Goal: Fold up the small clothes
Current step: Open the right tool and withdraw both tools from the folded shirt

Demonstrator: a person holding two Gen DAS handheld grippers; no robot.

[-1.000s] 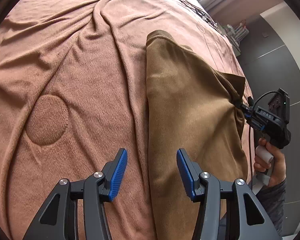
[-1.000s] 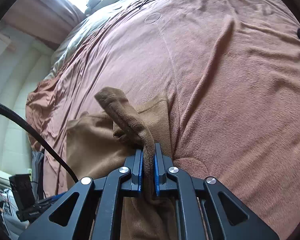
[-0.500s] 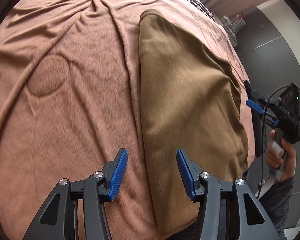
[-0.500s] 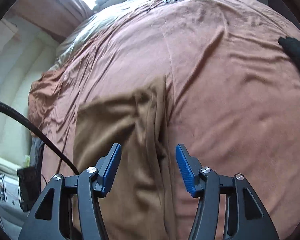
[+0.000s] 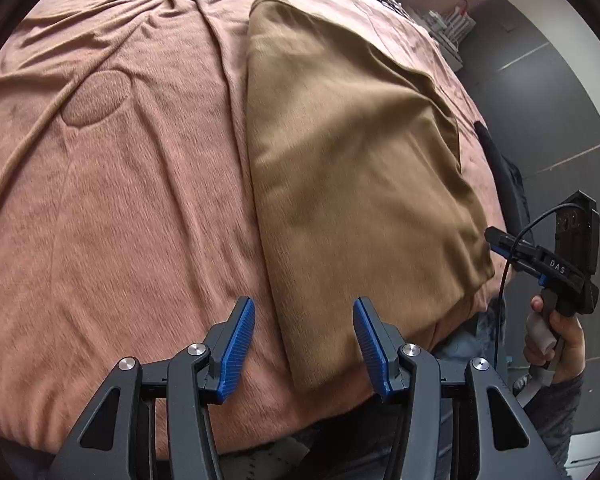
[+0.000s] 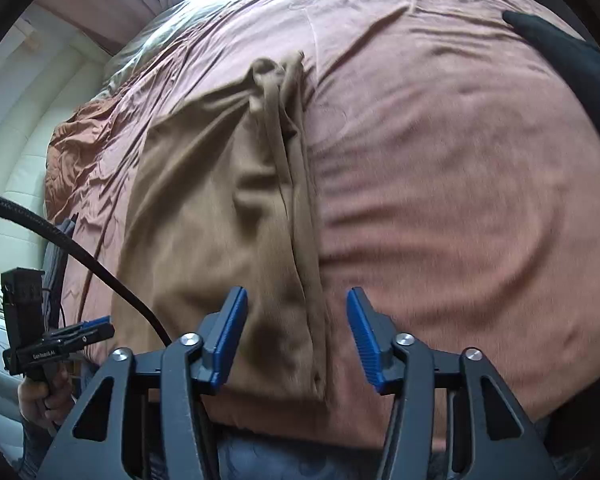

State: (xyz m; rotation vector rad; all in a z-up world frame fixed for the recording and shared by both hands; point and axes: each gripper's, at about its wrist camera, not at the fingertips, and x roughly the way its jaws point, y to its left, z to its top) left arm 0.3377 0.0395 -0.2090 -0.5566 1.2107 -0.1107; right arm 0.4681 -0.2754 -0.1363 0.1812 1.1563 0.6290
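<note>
An olive-brown garment (image 5: pixel 360 160) lies folded lengthwise on the pinkish-brown blanket (image 5: pixel 120 200). My left gripper (image 5: pixel 302 320) hangs open above the garment's near left edge, with nothing pressed between its blue pads. In the right wrist view the garment (image 6: pixel 204 200) shows a bunched fold along its right side. My right gripper (image 6: pixel 296 308) hovers over that fold's near end. Its jaws are closing, and the pads touch no cloth. Each gripper also shows in the other's view: the right gripper (image 5: pixel 540 256) beside the bed's corner, the left gripper (image 6: pixel 76 336) low at the left.
A dark garment (image 6: pixel 560 52) lies on the blanket (image 6: pixel 440 160) at the far right, and also shows as a dark garment (image 5: pixel 496 160) past the bed's right edge. A black cable (image 6: pixel 80 256) crosses at the left. The bed's near edge runs just under both grippers.
The right gripper let go of the garment's pinched edge, opened and drew back toward the bed's near edge. The cloth dropped flat. The left gripper also drew back, still open.
</note>
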